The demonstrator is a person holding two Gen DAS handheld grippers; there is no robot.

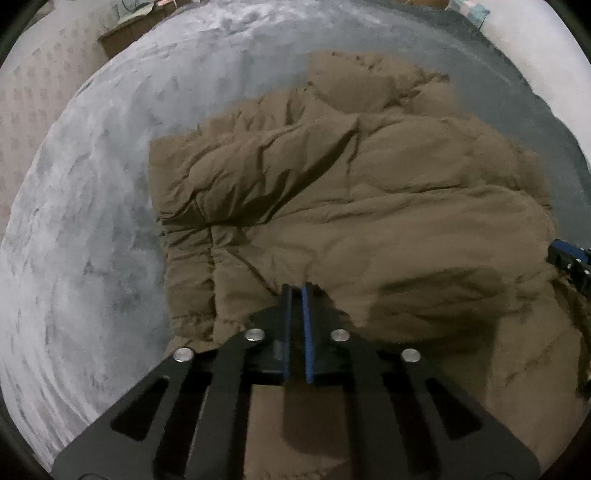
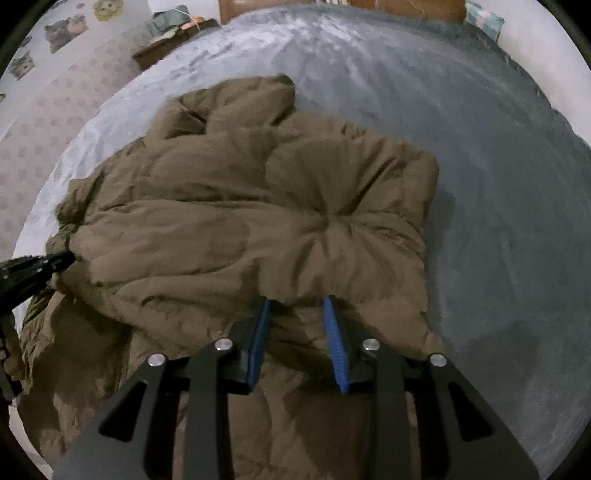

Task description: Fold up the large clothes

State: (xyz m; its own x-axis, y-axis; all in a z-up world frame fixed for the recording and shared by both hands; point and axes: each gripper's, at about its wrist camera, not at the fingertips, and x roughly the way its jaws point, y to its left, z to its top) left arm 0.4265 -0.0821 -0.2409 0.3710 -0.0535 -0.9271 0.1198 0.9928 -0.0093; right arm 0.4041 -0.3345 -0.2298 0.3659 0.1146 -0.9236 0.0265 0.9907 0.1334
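Note:
A brown padded jacket (image 1: 369,206) lies bunched and partly folded on a grey blanket (image 1: 92,221). My left gripper (image 1: 297,286) points down over the jacket's near part, its blue pads (image 1: 306,325) shut together with nothing showing between them. Its black body also shows at the left edge of the right wrist view, as the left gripper (image 2: 33,269). My right gripper (image 2: 296,301) stands over the jacket (image 2: 240,221) with its jaws apart. A fold of the brown fabric lies between its pads (image 2: 338,343) and covers their tips. The right gripper (image 1: 570,262) also shows at the jacket's right side.
The grey blanket (image 2: 498,221) covers a bed and spreads wide around the jacket. Patterned pale floor (image 1: 33,103) runs along the left. A dark low table with clutter (image 2: 173,33) and a wooden headboard (image 2: 406,7) stand at the far end.

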